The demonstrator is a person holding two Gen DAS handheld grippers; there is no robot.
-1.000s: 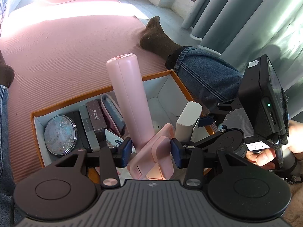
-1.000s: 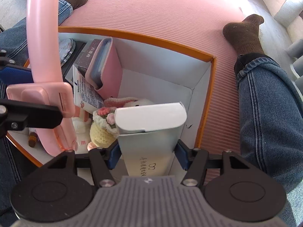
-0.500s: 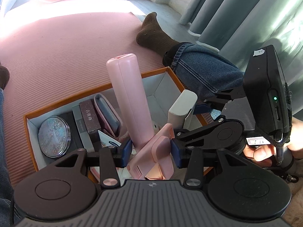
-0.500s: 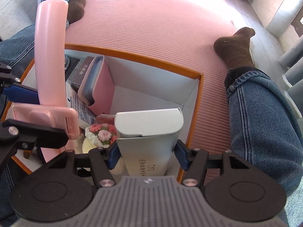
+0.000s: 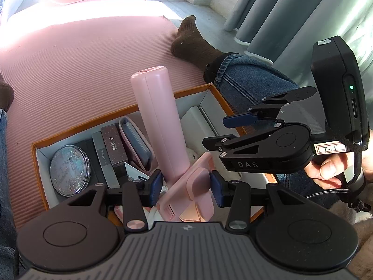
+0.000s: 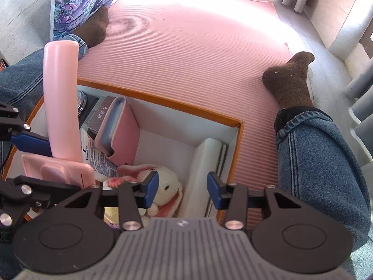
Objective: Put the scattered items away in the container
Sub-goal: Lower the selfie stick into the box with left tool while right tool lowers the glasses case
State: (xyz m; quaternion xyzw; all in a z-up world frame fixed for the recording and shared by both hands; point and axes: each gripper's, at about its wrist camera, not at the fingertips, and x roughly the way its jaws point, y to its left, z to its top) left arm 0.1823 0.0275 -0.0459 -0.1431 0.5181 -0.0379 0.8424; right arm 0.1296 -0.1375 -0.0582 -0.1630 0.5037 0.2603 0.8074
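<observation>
Your left gripper point(image 5: 185, 185) is clamped on a pink phone holder point(image 5: 186, 191) whose long pink handle point(image 5: 158, 121) stands up above the orange-rimmed box point(image 6: 167, 102). Your right gripper point(image 6: 183, 187) hangs over the box's right end with its fingers apart and holding nothing. Just beyond it, the white carton point(image 6: 205, 161) lies inside against the right wall, beside the crocheted bunny point(image 6: 163, 186).

Left hand-held gripper point(image 5: 185, 187) clamps something between its fingers; right hand-held gripper point(image 6: 183, 187) hangs spread, empty.
</observation>
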